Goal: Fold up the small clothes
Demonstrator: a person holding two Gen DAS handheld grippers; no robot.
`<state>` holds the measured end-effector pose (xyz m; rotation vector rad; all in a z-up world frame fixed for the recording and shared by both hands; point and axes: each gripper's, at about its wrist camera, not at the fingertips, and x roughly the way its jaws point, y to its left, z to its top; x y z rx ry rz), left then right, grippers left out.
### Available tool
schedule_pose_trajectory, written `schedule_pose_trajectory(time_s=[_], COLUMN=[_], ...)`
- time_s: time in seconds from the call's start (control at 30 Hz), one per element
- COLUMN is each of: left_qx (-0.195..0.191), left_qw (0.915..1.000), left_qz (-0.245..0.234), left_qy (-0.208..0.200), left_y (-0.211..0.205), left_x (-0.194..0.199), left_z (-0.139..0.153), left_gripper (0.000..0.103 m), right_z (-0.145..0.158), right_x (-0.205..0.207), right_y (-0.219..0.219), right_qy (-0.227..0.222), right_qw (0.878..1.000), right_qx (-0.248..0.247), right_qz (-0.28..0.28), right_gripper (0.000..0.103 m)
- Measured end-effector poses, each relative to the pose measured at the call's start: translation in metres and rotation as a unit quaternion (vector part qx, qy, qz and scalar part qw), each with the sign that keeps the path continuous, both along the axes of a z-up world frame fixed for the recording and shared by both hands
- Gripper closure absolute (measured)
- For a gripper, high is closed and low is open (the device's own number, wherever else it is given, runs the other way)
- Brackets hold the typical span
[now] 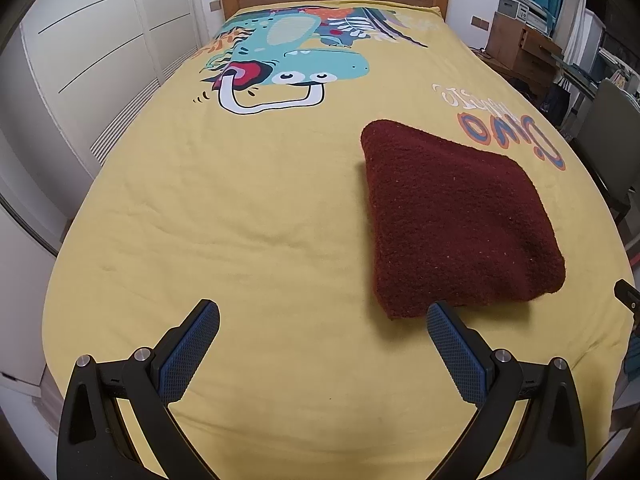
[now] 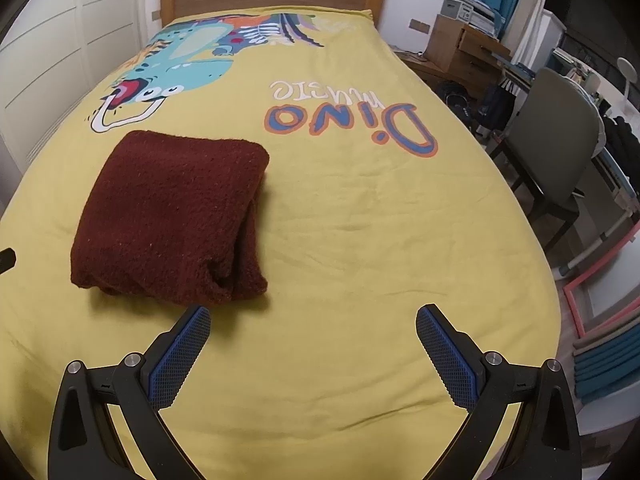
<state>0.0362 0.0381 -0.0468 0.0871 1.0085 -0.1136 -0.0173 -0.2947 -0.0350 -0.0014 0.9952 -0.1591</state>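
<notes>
In the left wrist view the left gripper (image 1: pixel 323 320) stands wide and empty at the lower centre, its blue cross-hatched pads above a smooth yellow bedspread (image 1: pixel 240 208). Right of centre lies a dark red, nubbly knit garment (image 1: pixel 452 220) — folded into a thick, soft-cornered square. The right gripper (image 2: pixel 313 322) also gapes wide, empty, the garment at centre left of its frame.

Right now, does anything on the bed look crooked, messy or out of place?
Nothing stands out. The dark red garment lies folded on the yellow bedspread, slightly skewed to the bed's edges. Both the left gripper and right gripper are open and empty.
</notes>
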Motion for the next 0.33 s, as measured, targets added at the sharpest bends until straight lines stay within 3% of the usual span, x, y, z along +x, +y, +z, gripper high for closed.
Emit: schedule_pose_trajectory(time_s=[0.33], left_qx=[0.001], left_qw=[1.0], left_qz=[-0.004], left_qy=[0.001], left_y=[-0.0028], left_x=[-0.0005], left_z=[0.0012], left_gripper=[0.001], right_z=[-0.0043], right_x=[0.0012], right_y=[0.0035], right_qy=[0.012], right_qw=[1.0], right_qx=[-0.01], right_qz=[0.008], right_gripper=[0.0])
